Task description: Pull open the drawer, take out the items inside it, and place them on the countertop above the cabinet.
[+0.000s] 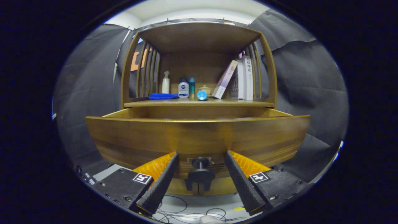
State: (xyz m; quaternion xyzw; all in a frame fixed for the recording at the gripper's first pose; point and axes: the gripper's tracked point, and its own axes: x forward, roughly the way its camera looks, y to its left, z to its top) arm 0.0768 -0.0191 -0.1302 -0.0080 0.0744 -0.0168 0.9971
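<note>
The drawer (197, 137) stands pulled out toward the tool (201, 161), its long front running crosswise just ahead, its one knob (201, 174) between the tool's spread fingers, untouched, while beyond on the worktop (199, 102) stand three bottles (183, 88) and some leaning books (244, 79).

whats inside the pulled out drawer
Only the inner side walls of the drawer show; its tall front panel hides the contents. The hand-held gripper is open, fingers either side of the knob.
</note>
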